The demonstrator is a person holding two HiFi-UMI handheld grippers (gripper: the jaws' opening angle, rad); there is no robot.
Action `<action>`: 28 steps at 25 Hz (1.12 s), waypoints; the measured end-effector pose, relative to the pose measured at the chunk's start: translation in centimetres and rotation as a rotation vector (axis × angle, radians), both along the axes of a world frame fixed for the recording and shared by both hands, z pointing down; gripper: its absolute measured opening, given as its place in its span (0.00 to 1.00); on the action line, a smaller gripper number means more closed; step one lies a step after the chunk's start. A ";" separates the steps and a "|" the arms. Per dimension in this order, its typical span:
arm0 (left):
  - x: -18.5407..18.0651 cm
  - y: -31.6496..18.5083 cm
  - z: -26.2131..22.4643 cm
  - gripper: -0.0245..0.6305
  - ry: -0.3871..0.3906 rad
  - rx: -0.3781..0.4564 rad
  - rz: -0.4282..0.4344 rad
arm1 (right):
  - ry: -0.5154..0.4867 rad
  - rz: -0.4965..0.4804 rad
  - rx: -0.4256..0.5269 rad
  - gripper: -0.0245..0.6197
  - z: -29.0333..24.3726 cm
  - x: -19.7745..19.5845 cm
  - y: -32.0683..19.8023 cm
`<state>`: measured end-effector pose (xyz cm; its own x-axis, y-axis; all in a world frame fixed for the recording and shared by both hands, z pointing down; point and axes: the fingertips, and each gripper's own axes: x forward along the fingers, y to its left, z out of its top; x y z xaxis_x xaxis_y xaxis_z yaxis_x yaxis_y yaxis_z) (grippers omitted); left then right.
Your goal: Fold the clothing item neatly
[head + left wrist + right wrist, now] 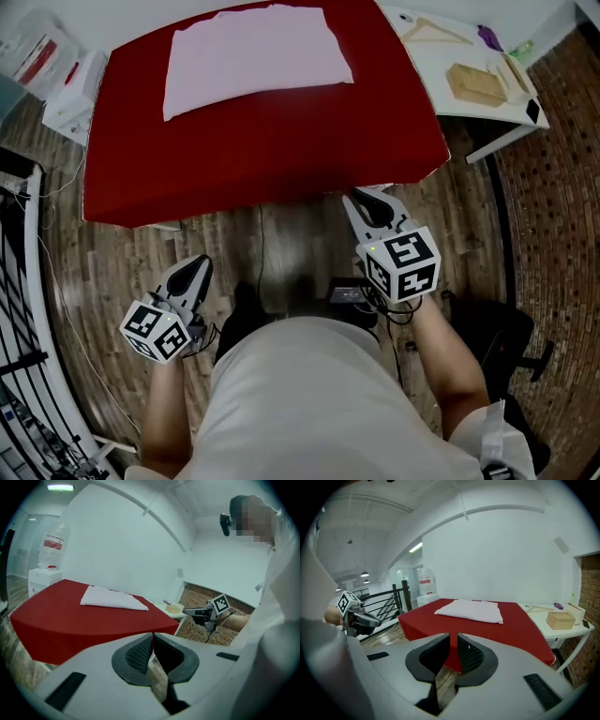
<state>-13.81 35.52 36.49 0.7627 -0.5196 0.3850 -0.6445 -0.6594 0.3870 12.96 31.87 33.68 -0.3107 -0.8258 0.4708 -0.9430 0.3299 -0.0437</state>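
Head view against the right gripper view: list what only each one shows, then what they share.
Only the head view: the person's torso, the marker cube on the right gripper, and a black chair base on the floor.

Only the right gripper view: that gripper's own jaws from behind, with a narrow gap between them and nothing in it, plus the white back wall.

Both: the folded cloth lying on the red table, the white side table with its wooden box, and the left gripper.
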 end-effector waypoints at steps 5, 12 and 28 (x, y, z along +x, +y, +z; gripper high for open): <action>-0.9 0.9 -1.3 0.05 0.041 0.020 0.043 | -0.033 0.020 -0.024 0.10 -0.6 -1.9 2.0; -1.7 2.6 -3.7 0.05 0.151 0.003 0.161 | -0.147 0.041 -0.050 0.09 -2.4 -5.8 4.2; -2.2 4.2 -9.9 0.05 0.302 0.064 0.233 | -0.262 0.010 -0.010 0.06 -8.3 -11.2 5.6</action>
